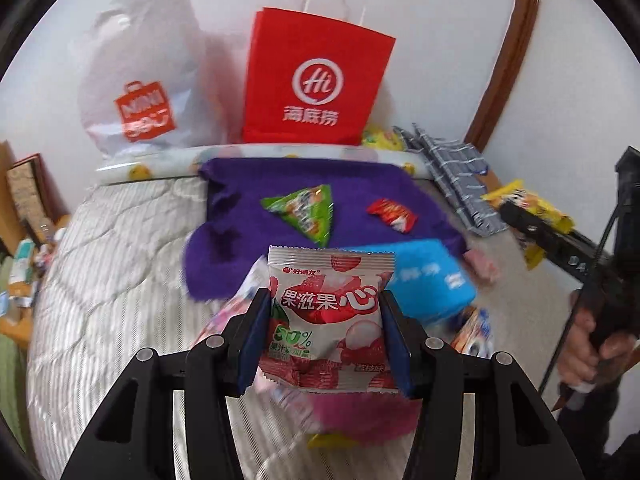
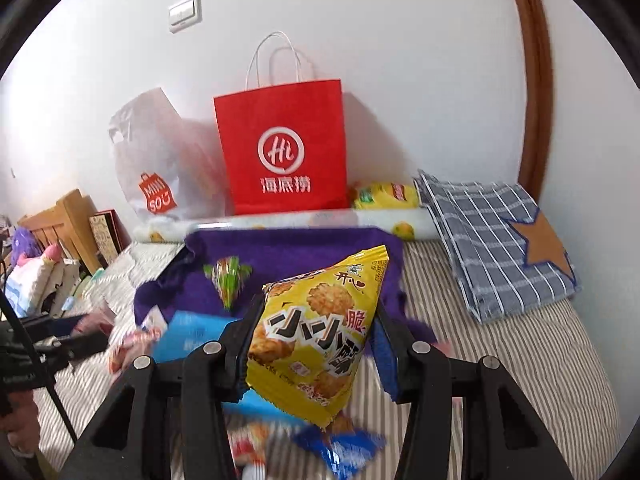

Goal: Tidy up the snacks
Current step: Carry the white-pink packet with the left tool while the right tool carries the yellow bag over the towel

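My left gripper [image 1: 324, 336] is shut on a red and white lychee gummy packet [image 1: 326, 320], held above the bed. My right gripper [image 2: 316, 340] is shut on a yellow triangular rice cracker packet [image 2: 320, 328]; it also shows at the right of the left wrist view [image 1: 528, 204]. On a purple cloth [image 1: 240, 216] lie a green triangular snack [image 1: 306, 212] and a small red packet [image 1: 394, 214]. A blue packet [image 1: 424, 280] lies at the cloth's near edge. More snacks lie blurred below both grippers.
A red paper bag [image 1: 316, 80] and a white plastic bag [image 1: 136, 76] stand against the wall behind the cloth. A folded blue plaid cloth [image 2: 496, 236] lies at the right on the striped bed [image 2: 520, 360]. A yellow pack [image 2: 384, 196] sits beside the red bag.
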The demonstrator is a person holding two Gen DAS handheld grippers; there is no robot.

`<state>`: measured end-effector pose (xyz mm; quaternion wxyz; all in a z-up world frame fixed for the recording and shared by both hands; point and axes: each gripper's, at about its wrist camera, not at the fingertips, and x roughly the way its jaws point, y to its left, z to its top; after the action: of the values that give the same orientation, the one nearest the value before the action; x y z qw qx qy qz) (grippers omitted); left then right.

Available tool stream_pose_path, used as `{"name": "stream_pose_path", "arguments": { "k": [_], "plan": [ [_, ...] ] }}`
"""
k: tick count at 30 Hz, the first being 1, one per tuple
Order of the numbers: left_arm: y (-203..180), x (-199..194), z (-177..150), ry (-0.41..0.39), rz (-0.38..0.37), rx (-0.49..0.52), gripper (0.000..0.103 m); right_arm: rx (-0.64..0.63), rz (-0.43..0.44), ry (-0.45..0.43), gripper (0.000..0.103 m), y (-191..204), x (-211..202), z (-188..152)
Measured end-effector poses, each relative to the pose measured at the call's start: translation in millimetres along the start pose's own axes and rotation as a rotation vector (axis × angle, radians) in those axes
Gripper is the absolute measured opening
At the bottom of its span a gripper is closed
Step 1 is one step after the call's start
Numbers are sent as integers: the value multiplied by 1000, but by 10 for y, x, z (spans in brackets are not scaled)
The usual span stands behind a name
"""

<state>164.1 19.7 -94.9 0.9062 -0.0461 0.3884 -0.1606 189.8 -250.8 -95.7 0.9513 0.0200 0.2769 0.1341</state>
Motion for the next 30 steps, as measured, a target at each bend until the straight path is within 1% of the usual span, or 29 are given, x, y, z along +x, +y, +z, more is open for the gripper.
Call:
{"name": "stream_pose_path", "arguments": {
  "k": [8,11,13,15,17,20,24,25,28,29,30],
  "plan": [
    [3,231,507,-37,23,9,53,-6,6,17,47,28,431,423],
    [31,318,670,-65,49,25,53,-1,18,13,47,25,581,586],
    [65,441,761,-79,65,39,53,1,25,12,47,19,721,654],
    [117,546,798,-77,82,33,53,12,36,18,47,-7,861,637],
    [193,658,793,-73,82,19,53,33,42,26,47,-54,992,559],
    [301,782,725,-62,100,6,53,55,24,70,47,-122,1148,424],
    [386,879,621,-61,195,17,53,59,-1,100,47,-213,1246,294],
    [415,888,610,-65,202,4,53,72,-2,103,47,-247,1261,280],
    [490,895,590,-70,184,-38,53,125,22,109,47,-351,1304,249],
    [504,895,584,-77,190,-48,53,127,25,116,47,-364,1323,241],
    [508,898,584,-78,194,-48,53,114,8,116,47,-369,1342,228]
  ]
}}
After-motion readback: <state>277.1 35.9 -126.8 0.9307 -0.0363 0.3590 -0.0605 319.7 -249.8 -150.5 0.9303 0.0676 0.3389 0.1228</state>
